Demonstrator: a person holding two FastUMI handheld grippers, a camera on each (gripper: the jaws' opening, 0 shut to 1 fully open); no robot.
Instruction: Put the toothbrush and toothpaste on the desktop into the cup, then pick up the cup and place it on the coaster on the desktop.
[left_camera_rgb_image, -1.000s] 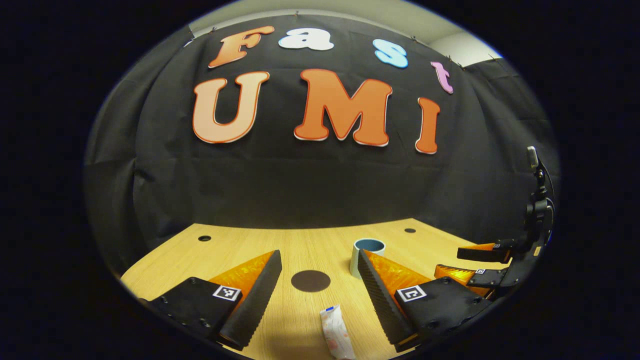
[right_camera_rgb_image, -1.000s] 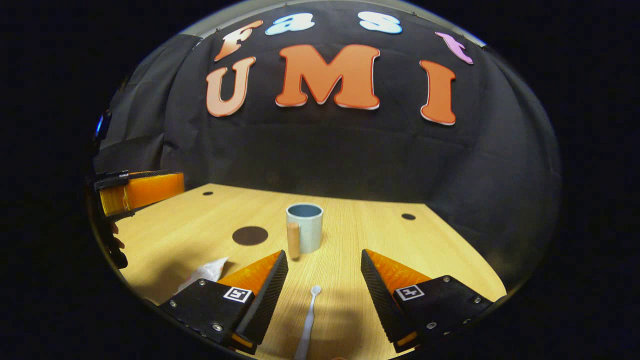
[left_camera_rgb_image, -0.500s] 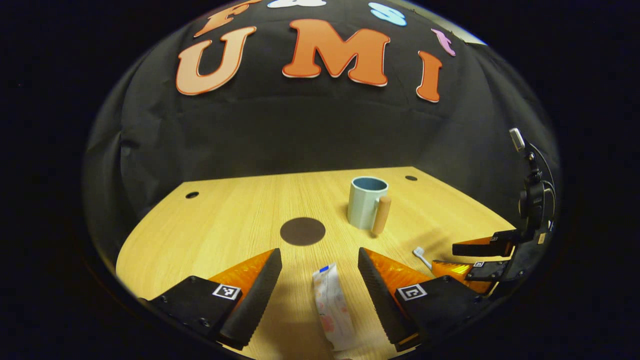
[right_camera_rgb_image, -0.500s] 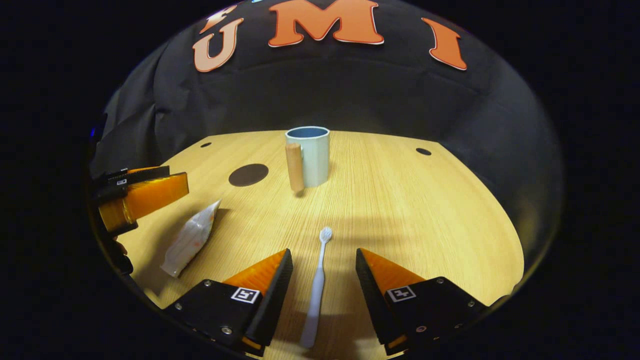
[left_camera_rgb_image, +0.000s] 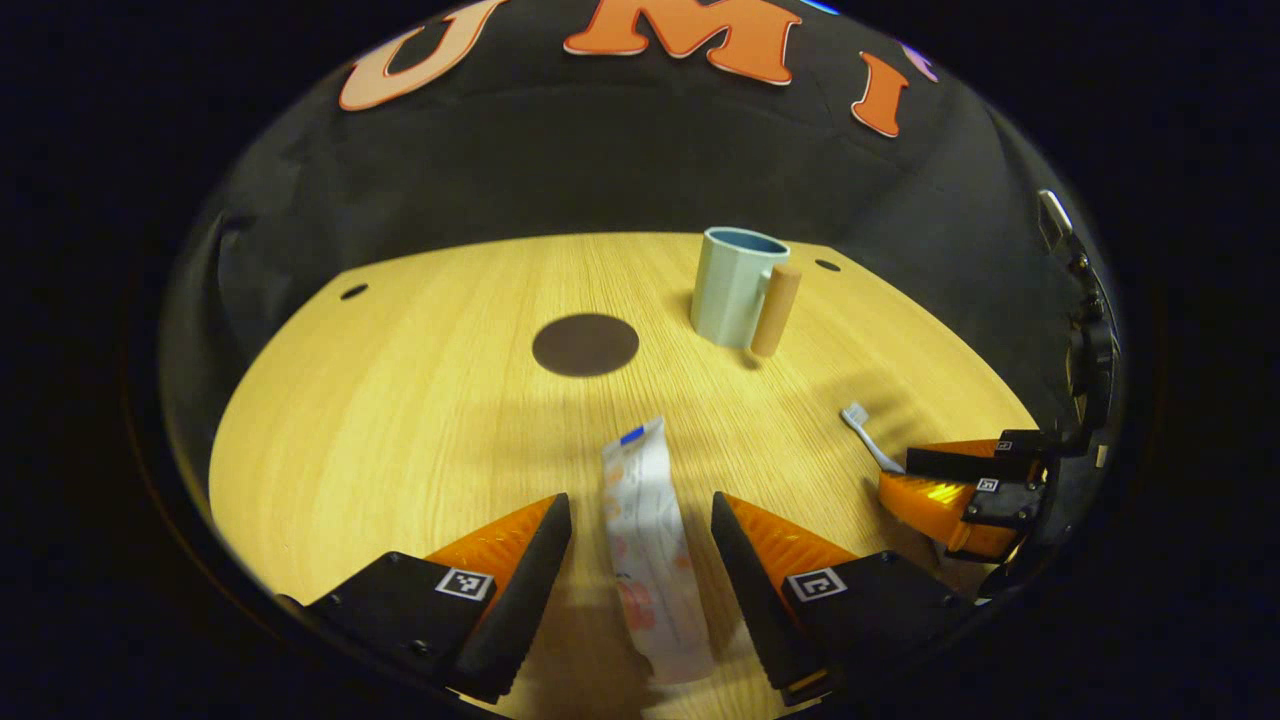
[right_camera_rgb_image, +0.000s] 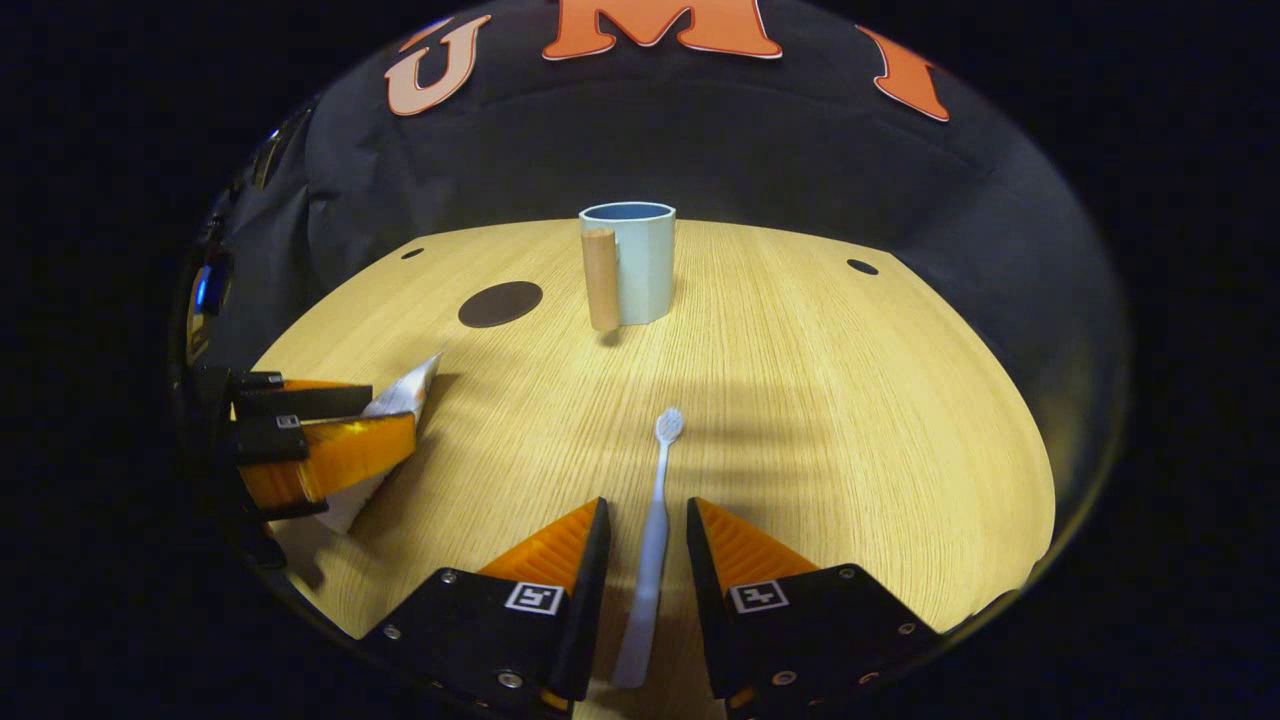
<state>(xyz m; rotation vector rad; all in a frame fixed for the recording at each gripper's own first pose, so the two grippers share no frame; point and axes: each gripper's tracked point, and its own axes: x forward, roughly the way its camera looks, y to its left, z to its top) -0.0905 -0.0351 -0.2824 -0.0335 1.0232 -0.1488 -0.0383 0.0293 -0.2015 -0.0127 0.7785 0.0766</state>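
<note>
The counter (left_camera_rgb_image: 400, 400), a pale wood-grain top, carries everything and looks smooth, so light items may skid when nudged. The cup (right_camera_rgb_image: 640, 260) stands upright well ahead of both tools, mouth open and empty as far as can be seen, with a cylindrical wooden handle (right_camera_rgb_image: 600, 278) on its side; judged rigid and moderately heavy, best taken across the body or by the handle, held level once loaded. The coaster (left_camera_rgb_image: 585, 344), a dark flat disc, lies beside the cup and apart from it, straight ahead of the left tool. The toothpaste (left_camera_rgb_image: 650, 550) is a soft, flattened tube lying lengthwise between the left tool's fingers; it will likely buckle under pressure, so the stiffer crimped end or mid-body is the sounder hold. The left tool (left_camera_rgb_image: 640, 580) stands wide, fingers either side of the tube with no contact evident. The toothbrush (right_camera_rgb_image: 650, 540) is slim, stiff, light and probably slippery; its handle lies between the right tool's fingers, head pointing ahead toward the cup. The right tool (right_camera_rgb_image: 640, 590) stands narrow, fingers close to the handle on both sides; whether they press on it cannot be told. Mid-handle is judged the right grip.
</note>
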